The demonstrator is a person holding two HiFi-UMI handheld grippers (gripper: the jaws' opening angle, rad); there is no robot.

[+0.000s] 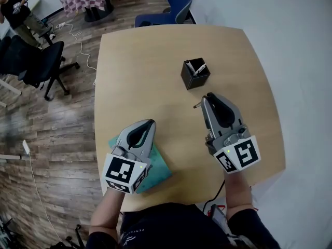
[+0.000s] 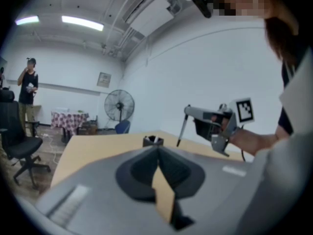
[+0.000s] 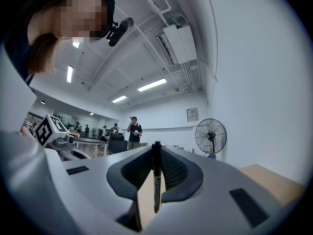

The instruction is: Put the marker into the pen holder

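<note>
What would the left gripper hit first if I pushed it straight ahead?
Probably the pen holder: it stands dead ahead of the left gripper in its own view, only table between.

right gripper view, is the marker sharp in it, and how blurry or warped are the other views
Right gripper view: the marker is sharp, its print showing, with strong fisheye and black corners. Left gripper view: the left tongs are blurred up close, same fisheye. Head view: the table is evenly lit, its edges bowed.
</note>
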